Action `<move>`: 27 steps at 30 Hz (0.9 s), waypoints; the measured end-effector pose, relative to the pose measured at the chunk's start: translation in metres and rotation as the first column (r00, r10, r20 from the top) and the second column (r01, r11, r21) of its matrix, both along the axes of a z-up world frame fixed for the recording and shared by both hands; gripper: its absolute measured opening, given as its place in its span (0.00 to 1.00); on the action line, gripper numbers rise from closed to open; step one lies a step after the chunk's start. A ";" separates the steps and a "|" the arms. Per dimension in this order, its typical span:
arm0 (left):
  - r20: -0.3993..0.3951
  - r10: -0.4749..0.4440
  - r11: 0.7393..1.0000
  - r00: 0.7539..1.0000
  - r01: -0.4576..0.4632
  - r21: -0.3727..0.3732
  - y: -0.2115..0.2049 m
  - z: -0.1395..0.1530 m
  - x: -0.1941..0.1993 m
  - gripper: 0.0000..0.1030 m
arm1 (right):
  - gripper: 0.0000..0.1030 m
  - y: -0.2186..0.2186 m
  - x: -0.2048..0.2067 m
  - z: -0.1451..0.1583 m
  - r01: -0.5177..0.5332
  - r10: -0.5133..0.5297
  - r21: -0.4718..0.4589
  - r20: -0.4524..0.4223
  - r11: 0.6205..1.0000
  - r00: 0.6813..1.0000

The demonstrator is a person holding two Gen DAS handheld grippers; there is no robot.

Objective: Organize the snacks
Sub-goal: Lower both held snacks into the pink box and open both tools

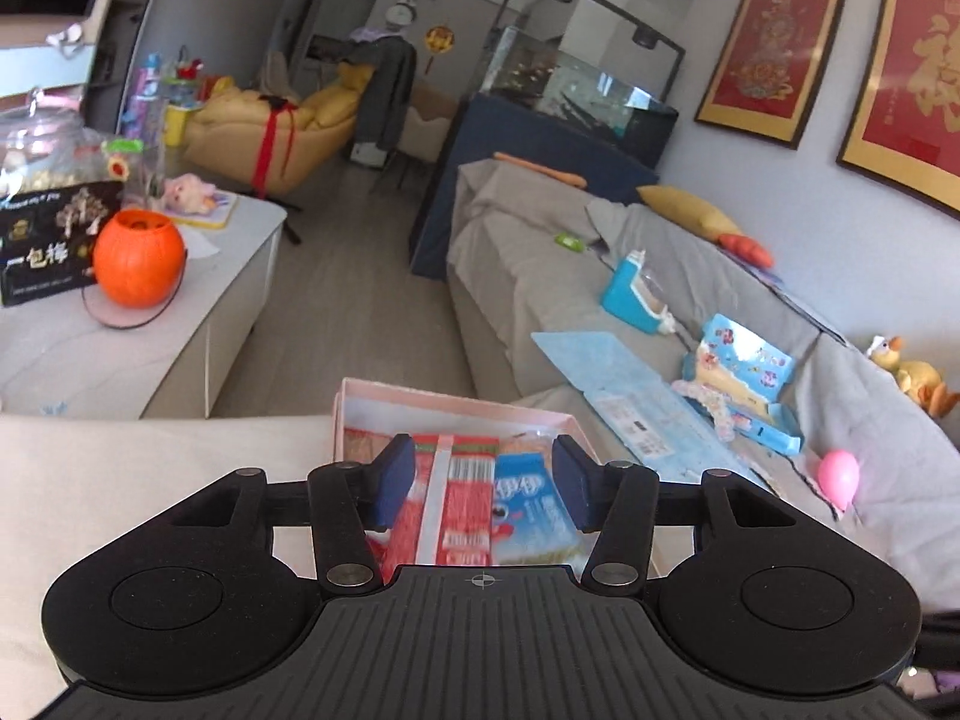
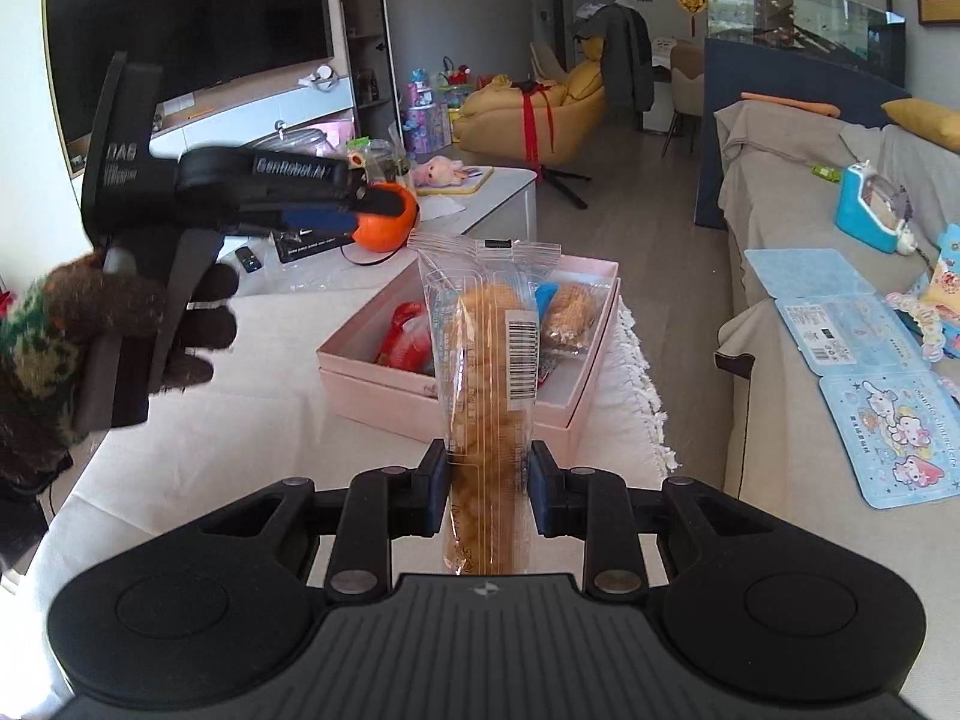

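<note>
Right gripper [image 2: 489, 495] around barcoded pastry packet [image 2: 489, 360]; "GenRobot.AI" on left gripper [image 2: 336, 204]

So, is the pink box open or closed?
Open. The pink box has no lid on top, and snack packets inside show from above.

Box [image 2: 558, 402] on table [image 2: 240, 420], snack packets [image 2: 414, 336] inside, sofa [image 2: 780, 420] to its right, pumpkin bucket [image 1: 139, 258] behind

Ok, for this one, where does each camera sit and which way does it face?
Left wrist: on the left gripper, open above the pink box, facing sofa and fish tank; only its fingers show.
Right wrist: on the right gripper, clamping a clear snack bag, facing the box; gloved left hand shows.
Shared: box, orange pumpkin, sofa.
</note>
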State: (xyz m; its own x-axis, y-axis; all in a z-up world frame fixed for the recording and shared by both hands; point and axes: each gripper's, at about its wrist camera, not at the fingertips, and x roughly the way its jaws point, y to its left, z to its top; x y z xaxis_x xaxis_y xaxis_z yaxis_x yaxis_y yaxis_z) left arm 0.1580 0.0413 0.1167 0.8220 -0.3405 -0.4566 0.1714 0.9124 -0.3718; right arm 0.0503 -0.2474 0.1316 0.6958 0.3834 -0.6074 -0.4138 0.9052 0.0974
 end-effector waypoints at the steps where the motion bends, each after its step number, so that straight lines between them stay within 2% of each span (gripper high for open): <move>1: -0.012 0.008 1.000 1.000 -0.008 -0.012 0.006 -0.006 -0.007 0.54 | 0.26 -0.002 0.003 0.006 0.001 -0.001 0.007 0.011 1.000 1.000; 5: -0.038 0.052 0.999 0.998 -0.052 0.017 0.025 -0.019 -0.035 0.54 | 0.26 0.003 0.027 0.039 -0.012 0.010 0.022 0.076 1.000 0.997; 8: -0.065 0.081 0.997 0.995 -0.080 0.021 0.035 -0.022 -0.054 0.54 | 0.26 0.023 0.063 0.065 -0.023 0.021 0.016 0.121 1.000 0.992; 11: -0.073 0.102 0.995 0.992 -0.101 0.009 0.043 -0.024 -0.075 0.54 | 0.26 0.052 0.111 0.068 -0.014 0.015 -0.010 0.117 1.000 0.993; 13: -0.085 0.109 0.994 0.990 -0.108 0.014 0.046 -0.027 -0.085 0.54 | 0.26 0.074 0.143 0.050 -0.011 0.014 -0.047 0.057 0.999 0.998; 16: -0.106 0.113 0.993 0.988 -0.108 0.044 0.051 -0.032 -0.102 0.54 | 0.26 0.099 0.182 0.002 -0.022 0.013 -0.078 -0.105 0.997 0.994; 19: -0.114 0.128 0.987 0.985 -0.114 0.117 0.057 -0.038 -0.115 0.54 | 0.26 0.112 0.191 -0.041 -0.007 -0.015 -0.144 -0.148 0.990 0.989; 22: -0.124 0.135 0.981 0.983 -0.115 0.156 0.060 -0.046 -0.122 0.54 | 0.29 0.109 0.185 -0.054 -0.024 0.012 -0.092 -0.126 0.995 0.992; 24: -0.132 0.134 0.980 0.982 -0.112 0.164 0.059 -0.052 -0.125 0.54 | 0.36 0.106 0.176 -0.049 -0.017 0.008 -0.081 -0.110 0.997 0.994; 26: -0.139 0.126 0.978 0.982 -0.100 0.184 0.053 -0.059 -0.129 0.54 | 0.53 0.097 0.158 -0.039 -0.015 0.011 -0.062 -0.067 0.998 0.998; 27: -0.144 0.120 0.976 0.982 -0.090 0.197 0.048 -0.063 -0.132 0.54 | 0.65 0.092 0.147 -0.032 -0.004 0.002 -0.064 -0.030 0.998 1.000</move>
State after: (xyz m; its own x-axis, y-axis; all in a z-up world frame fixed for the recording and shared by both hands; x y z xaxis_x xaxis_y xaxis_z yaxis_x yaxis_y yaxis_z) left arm 0.0258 0.0890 0.0541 0.7633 -0.1516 -0.6280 0.0253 0.9784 -0.2054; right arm 0.1969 -0.1550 0.0995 0.6760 0.3452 -0.6510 -0.4142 0.9087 0.0518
